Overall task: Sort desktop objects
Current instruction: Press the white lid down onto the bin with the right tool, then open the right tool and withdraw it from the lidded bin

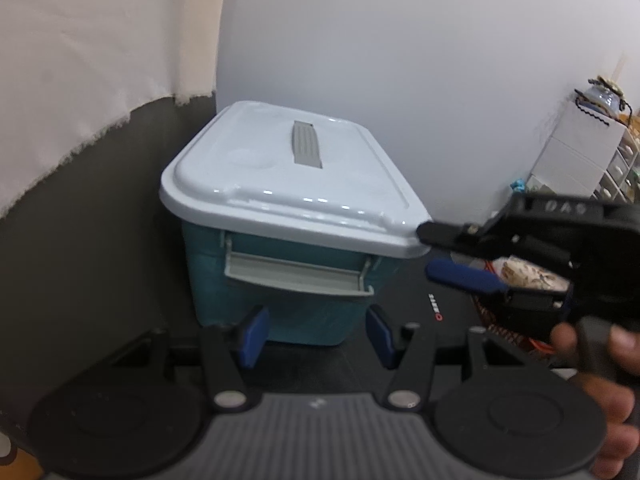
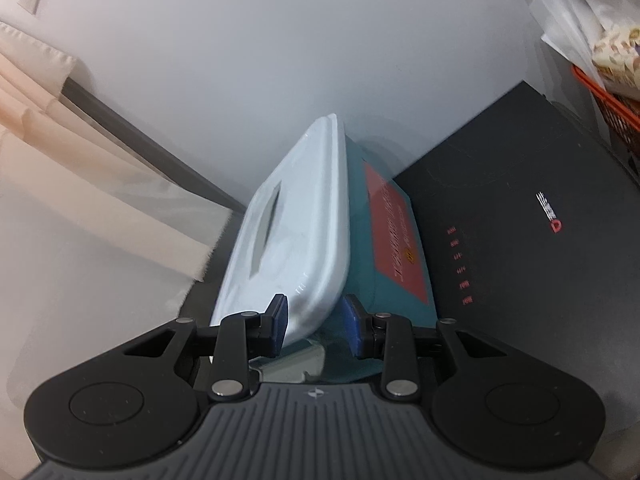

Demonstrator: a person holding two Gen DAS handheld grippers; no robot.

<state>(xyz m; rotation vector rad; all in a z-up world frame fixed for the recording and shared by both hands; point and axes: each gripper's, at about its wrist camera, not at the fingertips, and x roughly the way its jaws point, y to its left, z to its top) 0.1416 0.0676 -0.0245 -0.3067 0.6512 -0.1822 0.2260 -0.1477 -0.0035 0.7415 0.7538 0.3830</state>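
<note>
Teal plastic box, pale lid on, centre frame on the dark tabletop. My right tongs pinch the lid's corner; left tongs hang empty, part-open. Risk: one-corner pull twists the lid or drags the box.

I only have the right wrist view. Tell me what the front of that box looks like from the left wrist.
Observer: The box has a grey latch on its front, tilted out from the wall just under the lid.
Operator: Report the left gripper.
Observer: The left gripper is open and empty, low in front of the box.
Operator: Now say how my right gripper sits on the lid.
Observer: From the side, the right gripper has one finger over the lid's corner and one under it. I cannot tell whether they pinch it.
</note>
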